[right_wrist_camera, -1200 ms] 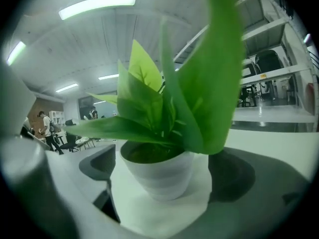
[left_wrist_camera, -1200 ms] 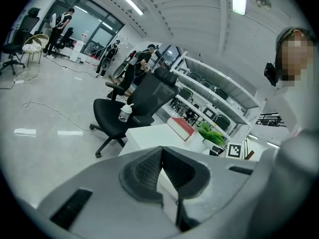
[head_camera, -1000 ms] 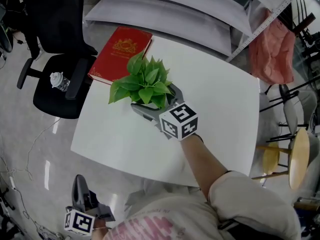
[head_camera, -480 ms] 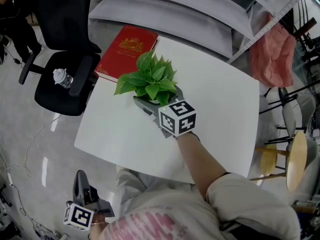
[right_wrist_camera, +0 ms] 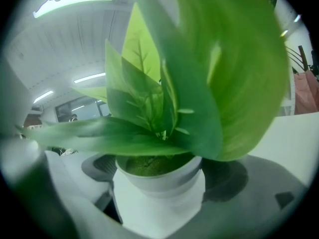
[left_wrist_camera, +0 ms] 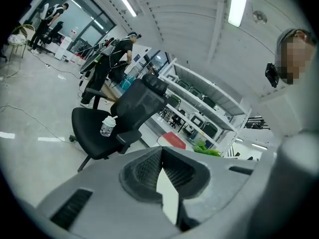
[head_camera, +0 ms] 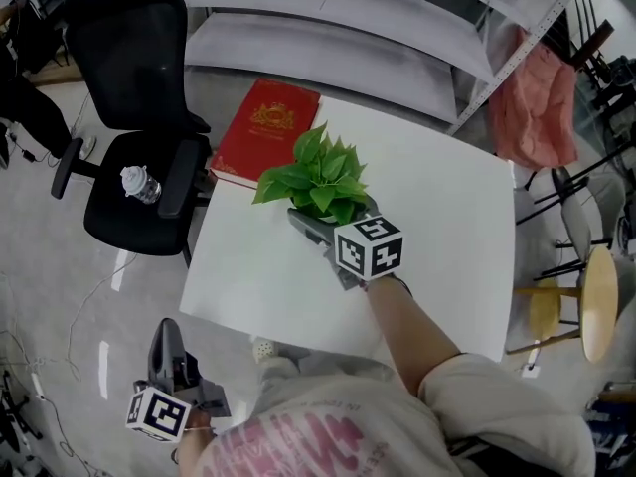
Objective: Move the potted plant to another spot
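The potted plant [head_camera: 318,172], green leaves in a white pot [right_wrist_camera: 159,195], stands on the white table [head_camera: 447,227] next to a red book. My right gripper [head_camera: 333,214] reaches in from the near side with its jaws wide around the pot. In the right gripper view both pads [right_wrist_camera: 97,167] lie against the pot's sides, and leaves fill the upper picture. My left gripper [head_camera: 167,334] hangs off the table at the lower left, over the floor. Its jaws [left_wrist_camera: 162,151] are shut with nothing between them.
A red book [head_camera: 263,132] lies at the table's far-left corner, just behind the plant. A black office chair [head_camera: 129,197] with a plastic bottle [head_camera: 141,182] on its seat stands left of the table. Metal shelving [head_camera: 348,28], a pink cloth [head_camera: 542,97] and a wooden stool [head_camera: 586,306] ring the far and right sides.
The head view has shifted, so the table sits further right. Plant and right gripper keep their place by the book. The left gripper has risen a little.
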### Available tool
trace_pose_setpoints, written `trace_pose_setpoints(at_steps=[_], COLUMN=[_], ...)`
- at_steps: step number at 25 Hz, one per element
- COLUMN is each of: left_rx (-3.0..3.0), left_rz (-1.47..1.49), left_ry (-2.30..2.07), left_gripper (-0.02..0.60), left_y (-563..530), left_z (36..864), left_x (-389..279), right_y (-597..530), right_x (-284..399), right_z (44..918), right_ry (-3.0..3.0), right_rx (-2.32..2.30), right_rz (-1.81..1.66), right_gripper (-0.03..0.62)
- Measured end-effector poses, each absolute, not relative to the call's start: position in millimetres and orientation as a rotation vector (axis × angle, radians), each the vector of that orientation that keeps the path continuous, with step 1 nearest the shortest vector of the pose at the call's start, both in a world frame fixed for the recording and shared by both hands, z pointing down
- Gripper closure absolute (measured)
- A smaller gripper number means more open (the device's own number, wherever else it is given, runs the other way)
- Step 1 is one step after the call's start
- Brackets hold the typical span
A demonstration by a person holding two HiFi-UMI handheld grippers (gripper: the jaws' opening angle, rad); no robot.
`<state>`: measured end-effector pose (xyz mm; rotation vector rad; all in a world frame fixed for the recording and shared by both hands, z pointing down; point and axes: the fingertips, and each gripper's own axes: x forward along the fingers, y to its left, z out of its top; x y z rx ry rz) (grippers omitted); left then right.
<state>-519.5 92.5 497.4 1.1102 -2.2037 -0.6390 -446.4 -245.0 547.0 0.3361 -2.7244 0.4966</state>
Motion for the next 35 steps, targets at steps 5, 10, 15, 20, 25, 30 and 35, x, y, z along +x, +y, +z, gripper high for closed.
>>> trace_pose_setpoints(at_steps=[5,10,15,20,25,30,35], left_rx=[1.194,1.313,1.467,1.611,1.763,1.795,1.881], left_rz=[-0.628,-0.619,-0.611,-0.573,-0.493,-0.508,-0.441], left_ry=[-2.158,-2.105,-1.994,-1.854,-1.75,-1.667,-1.546], left_gripper=[0.58,0.58,0.58,0.58,0.58,0.58,0.58], left_y=[76,45,4,-32,-50,-68,-86], left_z=[488,476,462,458,447,450,458], left_x=[-533,-550,-552,-537,-522,-514,-493], right_y=[-236,-229,-211,-180,-161,-158,-149], right_x=[-444,-437,-429,-421,-413,-394,-370], right_z=[533,509,487,483,488,489,485], right_ry=[-2.727,-2.757,-2.776,-2.774,-2.757,-2.748,-2.758], right_rx=[0.359,0.414,0.457,0.47,0.515,0.608,0.715], right_rz=[0.495,0.471,0.389,0.397,0.496,0.504,0.465], right_gripper=[0.062,0.062,0.062,0.062,0.062,0.062,0.062])
